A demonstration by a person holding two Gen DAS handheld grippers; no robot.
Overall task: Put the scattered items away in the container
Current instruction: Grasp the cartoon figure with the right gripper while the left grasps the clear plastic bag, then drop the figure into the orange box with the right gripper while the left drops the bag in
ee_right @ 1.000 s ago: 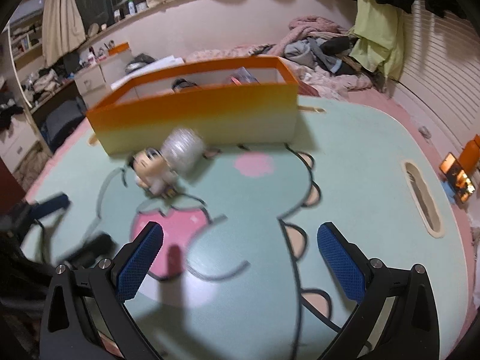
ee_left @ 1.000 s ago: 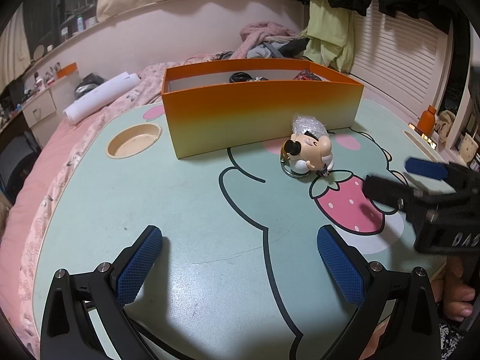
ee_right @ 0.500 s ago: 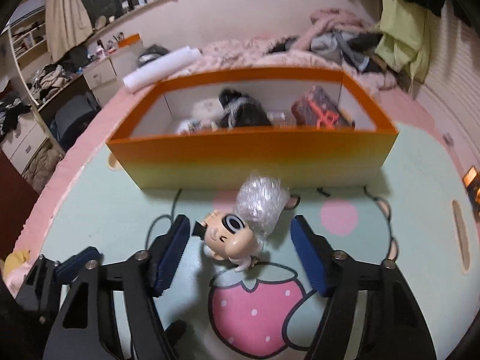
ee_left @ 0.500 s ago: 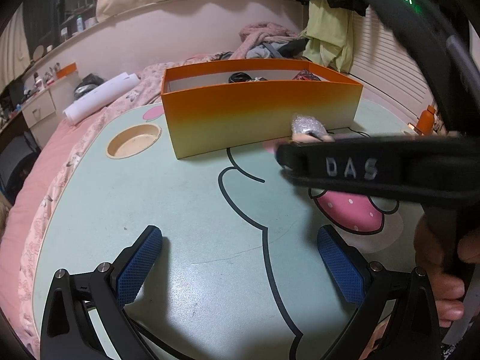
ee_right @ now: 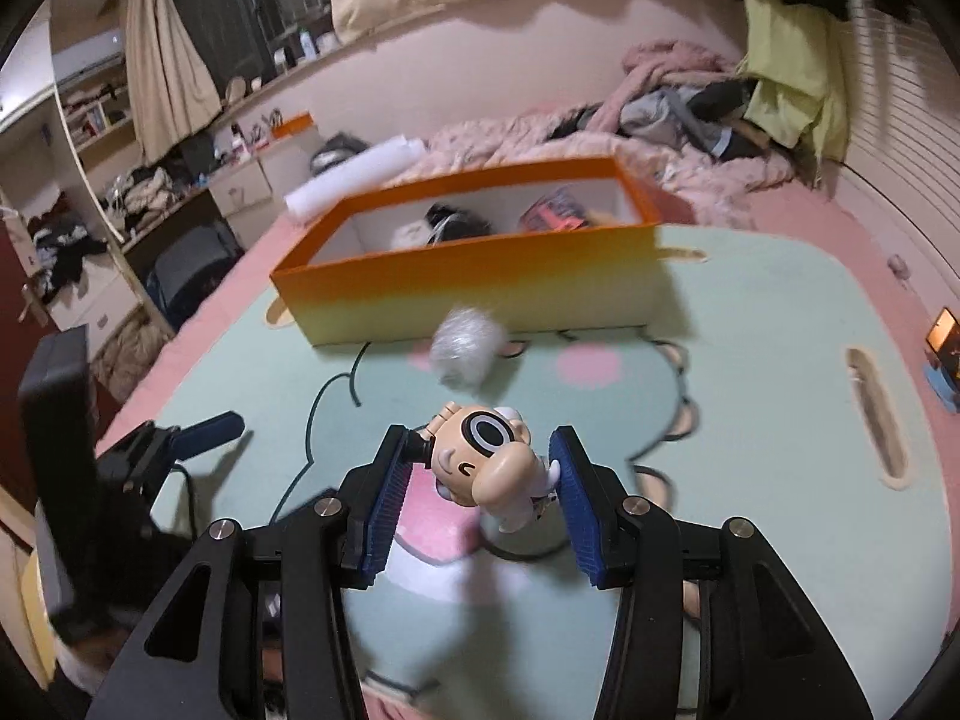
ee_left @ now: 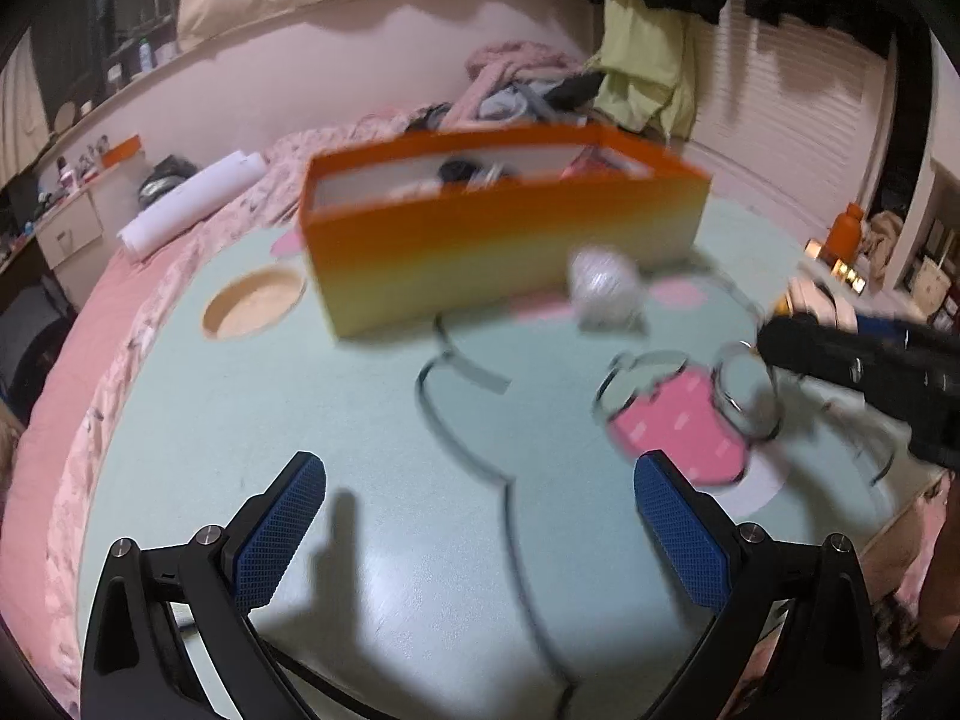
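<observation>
An orange box stands at the far side of the cartoon-print table and holds several items; it also shows in the left wrist view. My right gripper is shut on a small cartoon figure toy and holds it above the table. A silvery wrapped ball lies in front of the box, and shows in the left wrist view. My left gripper is open and empty over the near table. The right gripper shows blurred at the right there.
A round cup hole is left of the box. A slot hole is near the table's right edge. A white paper roll and piled clothes lie on the bed behind. An orange bottle stands far right.
My right gripper closed on the figure toy and lifted it back from the wrapped ball. The left gripper tilted and shifted slightly; its view is blurred.
</observation>
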